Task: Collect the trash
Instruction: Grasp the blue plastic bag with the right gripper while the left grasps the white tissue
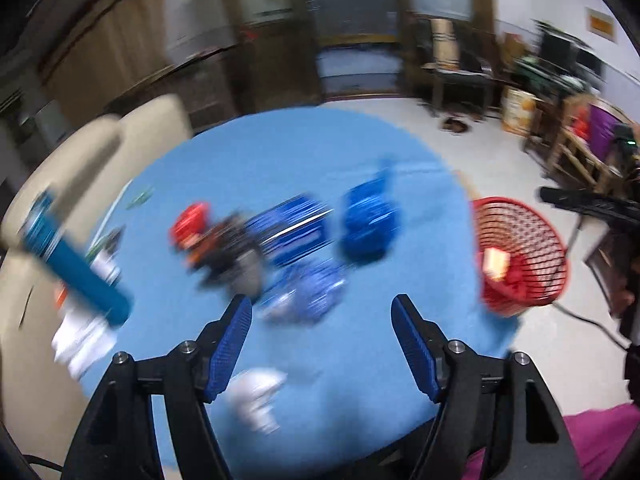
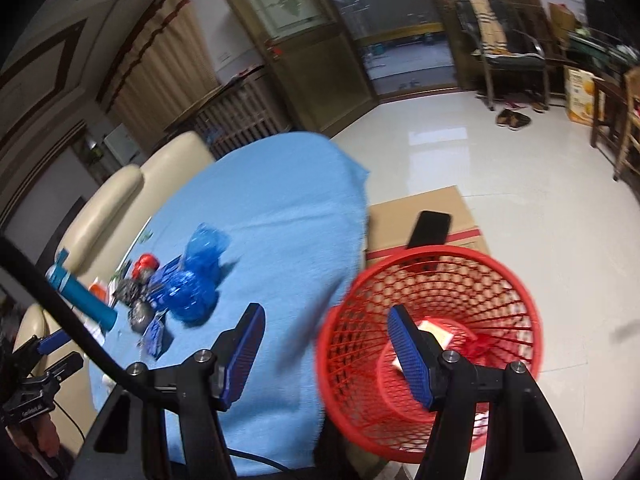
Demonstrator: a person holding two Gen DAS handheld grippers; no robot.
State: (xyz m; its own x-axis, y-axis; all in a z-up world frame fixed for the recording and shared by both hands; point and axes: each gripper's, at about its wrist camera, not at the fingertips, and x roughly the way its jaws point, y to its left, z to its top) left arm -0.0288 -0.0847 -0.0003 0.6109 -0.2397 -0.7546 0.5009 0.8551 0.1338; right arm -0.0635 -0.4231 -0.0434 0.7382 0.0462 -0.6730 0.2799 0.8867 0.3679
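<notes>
Trash (image 2: 188, 280), mostly crumpled blue wrappers (image 1: 362, 222) with lettering too blurred to read, lies heaped on the blue tablecloth (image 2: 280, 200), ahead of the left gripper (image 1: 322, 344), whose fingers are spread and empty. The right gripper (image 2: 324, 354), also spread wide and holding nothing, hovers over the red mesh basket (image 2: 472, 264) beside the table, a pale carton (image 2: 438, 330) inside it.

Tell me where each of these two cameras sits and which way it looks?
Left wrist: on the left gripper, facing across the round blue-clothed table at blurred trash; both open fingers show.
Right wrist: on the right gripper, over the red mesh plastic basket beside the table; open fingers show.
Shared: table, basket, blue crumpled wrapper.
</notes>
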